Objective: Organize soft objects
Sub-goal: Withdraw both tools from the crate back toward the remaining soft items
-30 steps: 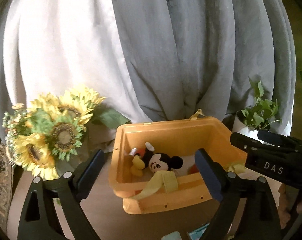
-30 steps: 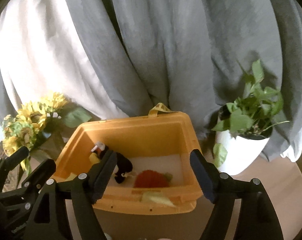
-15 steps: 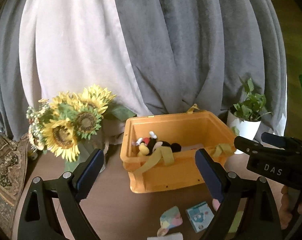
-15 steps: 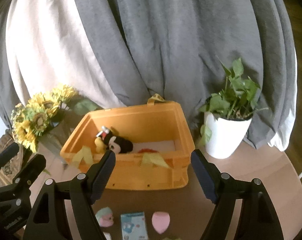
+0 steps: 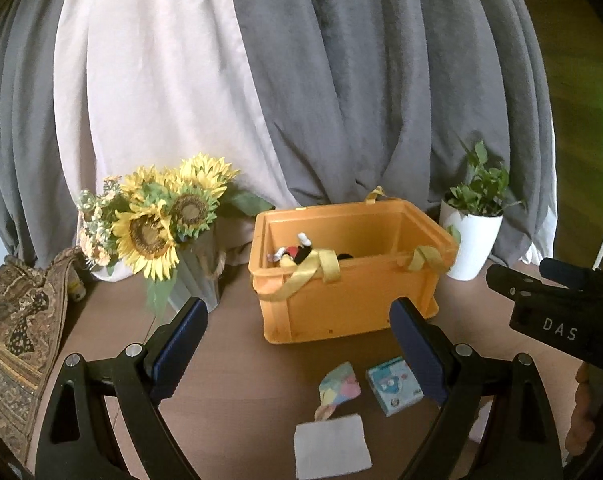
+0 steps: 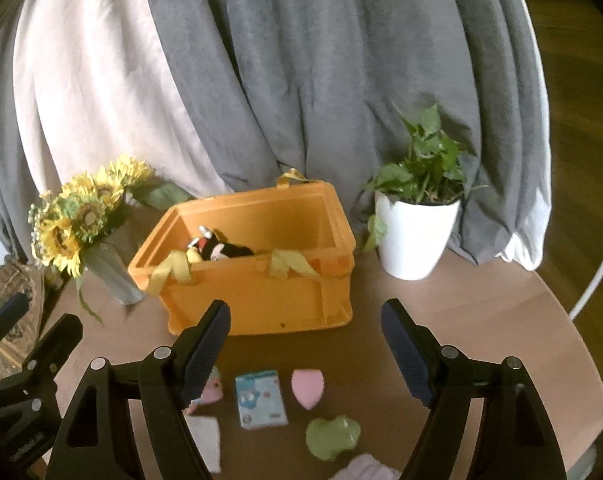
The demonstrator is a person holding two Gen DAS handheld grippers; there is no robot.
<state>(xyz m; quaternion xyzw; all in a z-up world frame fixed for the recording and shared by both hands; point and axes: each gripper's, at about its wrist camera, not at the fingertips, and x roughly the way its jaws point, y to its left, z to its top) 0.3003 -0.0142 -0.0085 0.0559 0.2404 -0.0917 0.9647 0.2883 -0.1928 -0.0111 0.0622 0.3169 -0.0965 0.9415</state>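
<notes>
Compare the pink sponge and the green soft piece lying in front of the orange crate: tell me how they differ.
The pink sponge is pink and shield-shaped with a point toward the camera; the green soft piece is green, rounder and lumpier. The pink sponge lies closer to the orange crate; the green piece lies nearer the camera and looks somewhat larger. Both rest loose on the brown table, outside the crate, untouched by the right gripper.

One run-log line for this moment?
left claw: open, empty | right claw: open, empty | orange plastic crate: holds black plush toy | pink sponge: on table
</notes>
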